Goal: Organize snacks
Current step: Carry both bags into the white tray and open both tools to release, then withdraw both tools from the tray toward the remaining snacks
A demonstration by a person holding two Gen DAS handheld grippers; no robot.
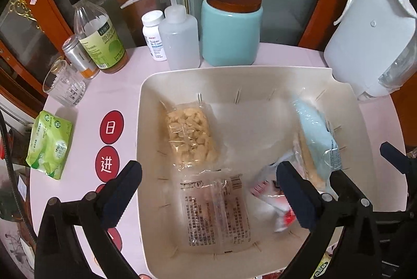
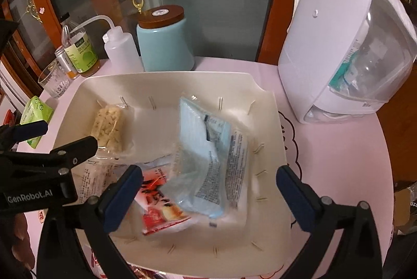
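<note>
Seemingly mid-sort: both the left gripper (image 1: 208, 190) and the right gripper (image 2: 208, 190) gape empty over the basket (image 1: 146, 86); next, the green packet (image 1: 49, 143) at nine o'clock needs grasping.

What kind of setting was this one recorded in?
Probably a home dining or living room: a round pink table crowded with household bottles, a supplement bottle and a water filter jug, before a wood-framed glass cabinet with gilt ornament.
</note>
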